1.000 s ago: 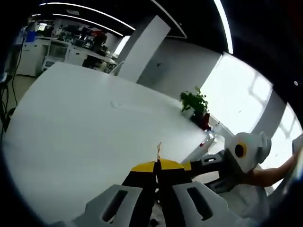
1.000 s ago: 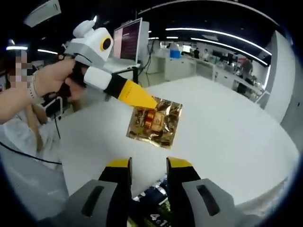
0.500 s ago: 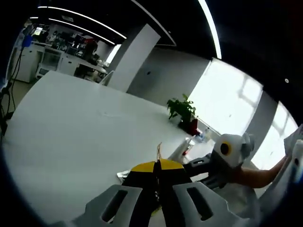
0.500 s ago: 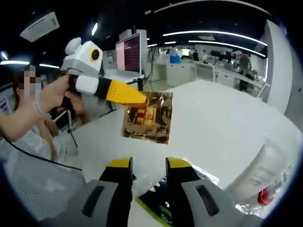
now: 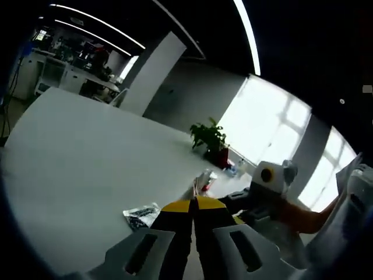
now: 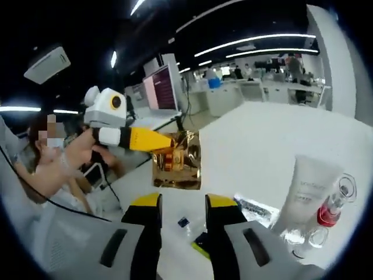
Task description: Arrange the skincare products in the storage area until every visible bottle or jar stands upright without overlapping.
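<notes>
in the right gripper view the left gripper (image 6: 169, 142) is coming in from the left of the frame, its yellow jaws pinched together on the top edge of a gold foil sachet (image 6: 178, 169), which is hanging in the air above the white table (image 6: 256, 131). in the left gripper view the left gripper (image 5: 192, 205) is showing its jaws closed with a thin edge of the sachet poking up between the tips. the right gripper (image 6: 182, 204) is holding nothing, its jaws standing parted at the bottom centre.

this looks like a carrying step: the sachet is being lifted out of the clutter. the next move probably calls for setting it down on bare table, apart from the upright white tube (image 6: 307, 192) and the clear bottle with red liquid (image 6: 331, 211) standing close together at the lower right, without knocking either.

a dark flat packet (image 6: 252, 205) is lying on the table just left of the tube. the room is an open office with strip lights, a monitor (image 6: 160, 88) at upper left, and a potted plant (image 5: 208, 139) by bright windows.
</notes>
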A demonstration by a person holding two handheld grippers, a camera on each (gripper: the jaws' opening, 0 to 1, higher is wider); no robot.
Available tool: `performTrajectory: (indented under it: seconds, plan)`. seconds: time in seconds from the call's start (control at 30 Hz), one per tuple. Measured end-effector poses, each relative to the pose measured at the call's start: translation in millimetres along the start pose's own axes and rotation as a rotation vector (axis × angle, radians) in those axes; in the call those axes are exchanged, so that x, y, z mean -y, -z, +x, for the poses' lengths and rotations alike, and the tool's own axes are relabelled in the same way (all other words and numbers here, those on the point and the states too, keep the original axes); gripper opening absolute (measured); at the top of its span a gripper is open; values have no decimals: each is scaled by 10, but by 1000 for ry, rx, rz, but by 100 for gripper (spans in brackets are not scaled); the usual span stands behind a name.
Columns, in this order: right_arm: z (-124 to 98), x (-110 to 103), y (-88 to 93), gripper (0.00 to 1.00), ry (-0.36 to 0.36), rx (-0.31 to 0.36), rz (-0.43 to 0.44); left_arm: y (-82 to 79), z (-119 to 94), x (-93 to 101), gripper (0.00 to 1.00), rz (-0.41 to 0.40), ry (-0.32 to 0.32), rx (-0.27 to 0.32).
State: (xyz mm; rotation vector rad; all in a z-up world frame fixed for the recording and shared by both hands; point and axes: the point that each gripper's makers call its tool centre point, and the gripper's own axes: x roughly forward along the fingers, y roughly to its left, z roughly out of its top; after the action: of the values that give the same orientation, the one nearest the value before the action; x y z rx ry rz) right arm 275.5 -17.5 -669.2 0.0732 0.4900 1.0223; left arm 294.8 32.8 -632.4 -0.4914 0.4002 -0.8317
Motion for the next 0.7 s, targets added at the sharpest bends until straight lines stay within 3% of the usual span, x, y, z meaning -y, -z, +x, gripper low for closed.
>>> performTrajectory:
  seconds: [0.1, 0.13, 0.17, 0.23, 0.37, 0.47, 0.7]
  plan:
    - [-51, 62, -53, 27, -2, 33, 24, 1, 16, 88, 0, -12, 32, 3]
    - [-68, 69, -117, 27, -3, 73, 27, -7, 21, 134, 0, -19, 46, 10]
    - [-86, 57, -108, 26, -16, 62, 44, -14, 23, 166, 0, -18, 55, 14]
    - [-127, 7, -182, 25, -36, 111, 78, -23, 30, 207, 0, -22, 69, 19]
    - [-183, -41, -235, 21, -70, 146, 132, -33, 44, 254, 0, -25, 85, 28]
    - [-191, -129, -288, 20, -123, 187, 196, -114, 54, 370, 0, -73, 142, 81]
    - [-258, -162, -372, 17, -173, 255, 279, -167, 37, 480, 0, -70, 175, 117]
